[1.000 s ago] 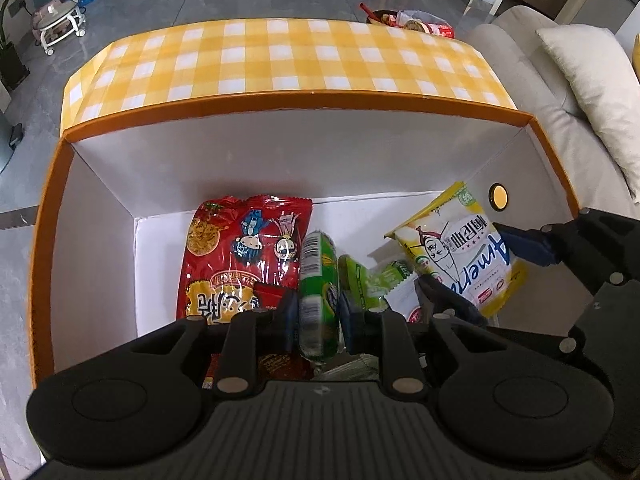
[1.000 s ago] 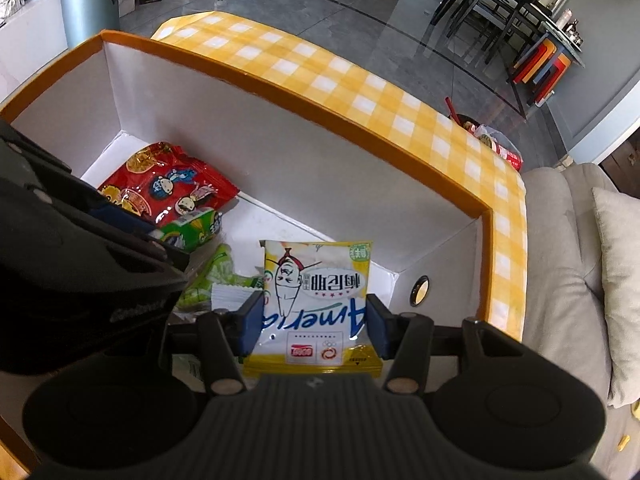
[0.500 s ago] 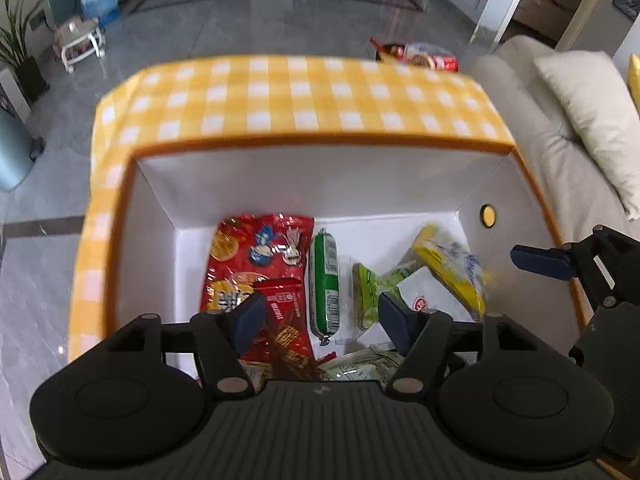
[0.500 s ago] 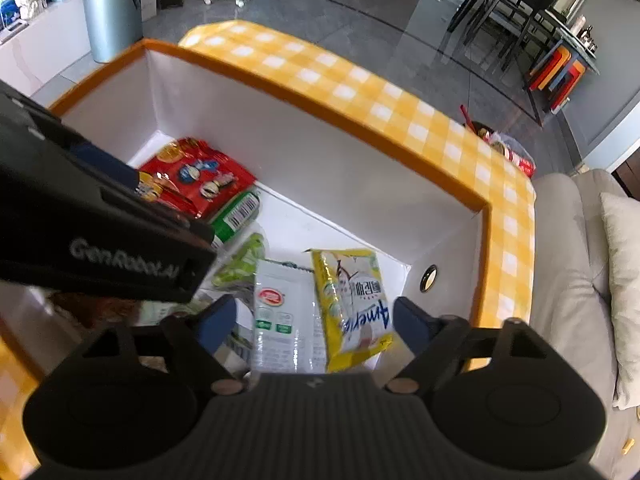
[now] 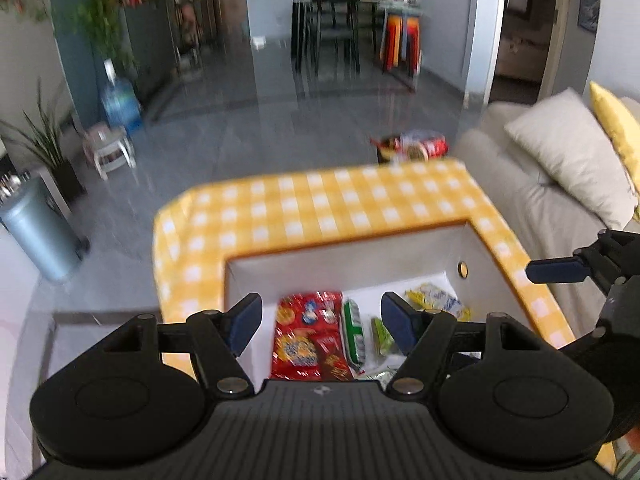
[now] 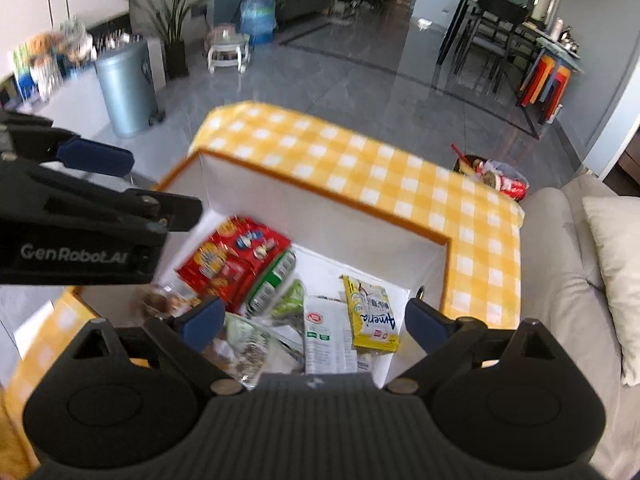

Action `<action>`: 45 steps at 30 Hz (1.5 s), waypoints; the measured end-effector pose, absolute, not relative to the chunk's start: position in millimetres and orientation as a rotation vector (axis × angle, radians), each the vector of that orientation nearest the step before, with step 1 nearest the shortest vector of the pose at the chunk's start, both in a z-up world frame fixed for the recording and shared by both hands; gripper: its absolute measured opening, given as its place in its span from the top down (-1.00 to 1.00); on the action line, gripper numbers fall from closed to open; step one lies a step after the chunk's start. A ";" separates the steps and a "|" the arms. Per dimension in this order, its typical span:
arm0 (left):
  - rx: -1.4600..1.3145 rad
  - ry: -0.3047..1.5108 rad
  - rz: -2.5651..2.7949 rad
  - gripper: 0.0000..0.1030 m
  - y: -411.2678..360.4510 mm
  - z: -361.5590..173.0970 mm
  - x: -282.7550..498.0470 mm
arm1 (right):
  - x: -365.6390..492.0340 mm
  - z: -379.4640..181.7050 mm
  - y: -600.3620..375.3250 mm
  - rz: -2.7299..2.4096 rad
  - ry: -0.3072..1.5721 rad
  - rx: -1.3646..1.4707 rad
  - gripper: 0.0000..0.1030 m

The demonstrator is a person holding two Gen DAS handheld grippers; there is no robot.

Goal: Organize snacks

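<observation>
Both claws hang empty: left gripper [image 5: 322,328] wide, right gripper [image 6: 316,322] opening; snacks [image 6: 370,316] lie below, lower centre, inside box [image 6: 320,204].

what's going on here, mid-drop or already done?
Both grippers are empty above the white box with the orange rim. The left gripper stands open with nothing between its fingers; the right gripper is opening, also with nothing between them. The snacks lie in the box: the red bag, the green-and-white tube beside it, and the yellow packet toward the right wall.
</observation>
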State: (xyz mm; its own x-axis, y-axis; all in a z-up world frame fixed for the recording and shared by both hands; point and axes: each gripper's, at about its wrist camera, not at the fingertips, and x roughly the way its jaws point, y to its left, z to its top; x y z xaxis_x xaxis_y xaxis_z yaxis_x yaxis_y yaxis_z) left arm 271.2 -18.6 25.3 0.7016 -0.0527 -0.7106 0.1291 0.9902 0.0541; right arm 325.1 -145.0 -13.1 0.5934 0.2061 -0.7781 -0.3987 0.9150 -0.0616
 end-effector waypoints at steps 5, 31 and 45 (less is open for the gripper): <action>0.148 0.664 -0.071 -0.62 -21.5 53.6 235.0 | 288.2 17.3 -154.1 0.342 0.786 -0.195 -0.84; 0.192 0.627 0.027 -0.70 -23.4 36.4 116.6 | 143.2 15.4 -180.0 0.195 0.685 -0.064 -0.85; 0.084 0.796 0.024 -0.70 -28.2 -5.5 134.7 | 159.6 -18.3 -180.0 0.131 0.686 -0.038 -0.85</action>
